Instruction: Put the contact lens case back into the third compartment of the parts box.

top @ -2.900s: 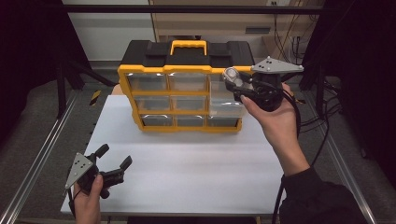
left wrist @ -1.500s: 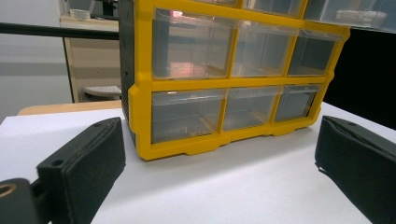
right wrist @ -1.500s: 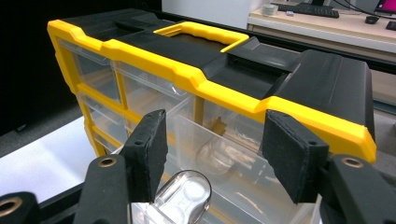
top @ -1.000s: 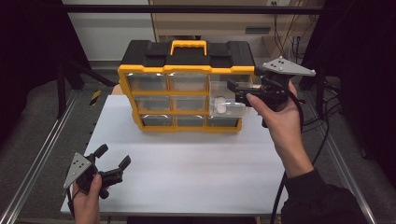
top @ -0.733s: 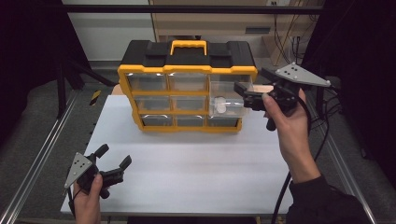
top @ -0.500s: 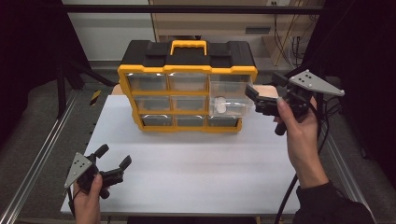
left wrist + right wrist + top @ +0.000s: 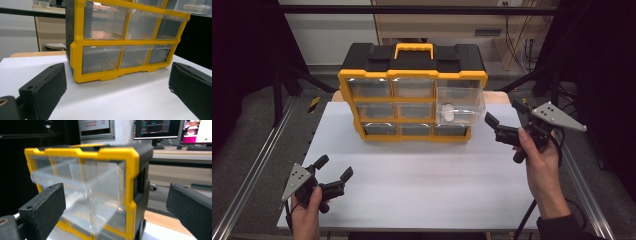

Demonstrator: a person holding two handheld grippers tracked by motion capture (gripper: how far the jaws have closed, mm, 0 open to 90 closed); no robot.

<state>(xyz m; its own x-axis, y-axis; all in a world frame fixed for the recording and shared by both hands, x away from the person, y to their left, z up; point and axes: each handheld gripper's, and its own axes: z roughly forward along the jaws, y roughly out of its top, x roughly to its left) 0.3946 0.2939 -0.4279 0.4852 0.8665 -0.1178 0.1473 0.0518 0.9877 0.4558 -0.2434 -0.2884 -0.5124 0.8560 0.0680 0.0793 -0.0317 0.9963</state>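
Your right gripper [image 7: 504,121] (fingers spread, nothing between them) is nearest the open drawer [image 7: 460,102], just left of its fingers; the left gripper [image 7: 333,171], also spread, is well apart.

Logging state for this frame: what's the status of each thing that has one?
organizer: upright on the table, lid closed
top right drawer: pulled out, white round item inside
other drawers: pushed in
right gripper: open, empty, beside the open drawer
left gripper: open, empty
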